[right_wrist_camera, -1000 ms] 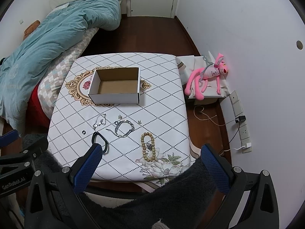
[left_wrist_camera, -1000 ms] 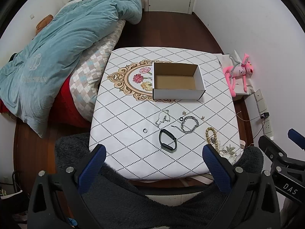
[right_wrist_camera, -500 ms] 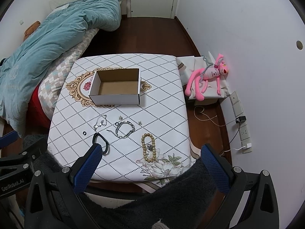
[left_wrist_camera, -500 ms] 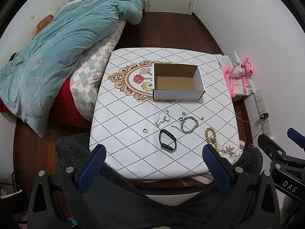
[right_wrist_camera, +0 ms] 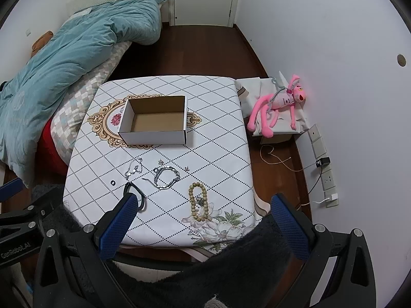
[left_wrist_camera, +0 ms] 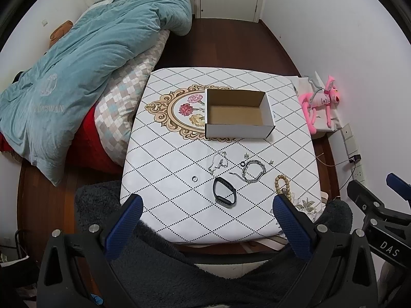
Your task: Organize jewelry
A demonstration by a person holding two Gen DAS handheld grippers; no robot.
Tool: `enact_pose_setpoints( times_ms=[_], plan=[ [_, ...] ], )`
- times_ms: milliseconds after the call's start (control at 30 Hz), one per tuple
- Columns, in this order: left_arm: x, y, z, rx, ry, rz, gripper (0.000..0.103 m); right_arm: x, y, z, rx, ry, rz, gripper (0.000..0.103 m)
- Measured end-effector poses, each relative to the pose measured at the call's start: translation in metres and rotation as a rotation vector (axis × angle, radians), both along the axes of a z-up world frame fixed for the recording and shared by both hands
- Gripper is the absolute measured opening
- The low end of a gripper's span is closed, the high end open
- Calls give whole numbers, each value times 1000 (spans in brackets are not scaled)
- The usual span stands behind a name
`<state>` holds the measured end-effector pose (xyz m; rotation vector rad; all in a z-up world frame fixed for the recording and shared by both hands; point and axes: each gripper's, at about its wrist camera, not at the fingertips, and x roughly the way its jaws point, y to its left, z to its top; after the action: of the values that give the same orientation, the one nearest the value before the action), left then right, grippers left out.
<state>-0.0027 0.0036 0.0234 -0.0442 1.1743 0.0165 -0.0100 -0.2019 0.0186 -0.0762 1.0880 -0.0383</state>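
Note:
An empty white cardboard box (left_wrist_camera: 239,131) (right_wrist_camera: 154,137) stands in the middle of a white-clothed table (left_wrist_camera: 167,159) (right_wrist_camera: 221,138). In front of it lie a thin silver chain (left_wrist_camera: 218,161) (right_wrist_camera: 133,168), a thick silver chain bracelet (left_wrist_camera: 253,170) (right_wrist_camera: 167,177), a wooden bead bracelet (left_wrist_camera: 282,187) (right_wrist_camera: 197,201), a black band (left_wrist_camera: 224,192) (right_wrist_camera: 136,192), a small ring (left_wrist_camera: 194,178) (right_wrist_camera: 112,182) and tiny earrings (left_wrist_camera: 247,155). My left gripper (left_wrist_camera: 206,209) and right gripper (right_wrist_camera: 200,209) are both open and empty, held above the table's near edge.
A bed with a teal duvet (left_wrist_camera: 77,77) lies left of the table. A pink plush toy (right_wrist_camera: 277,105) sits on a small box at the right wall, with sockets and cables (right_wrist_camera: 321,164) beside it. A dark fuzzy garment (left_wrist_camera: 179,269) covers the foreground.
Both views have shifted very slightly; the jewelry and the box have not moved. Both grippers stay open.

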Motion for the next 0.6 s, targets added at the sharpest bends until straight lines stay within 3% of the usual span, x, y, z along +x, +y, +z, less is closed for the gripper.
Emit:
enact_pose_setpoints(
  times_ms=[600],
  plan=[
    [2, -3, 3, -2, -3, -1, 103, 1, -2, 1, 3, -4, -3, 103]
  ],
)
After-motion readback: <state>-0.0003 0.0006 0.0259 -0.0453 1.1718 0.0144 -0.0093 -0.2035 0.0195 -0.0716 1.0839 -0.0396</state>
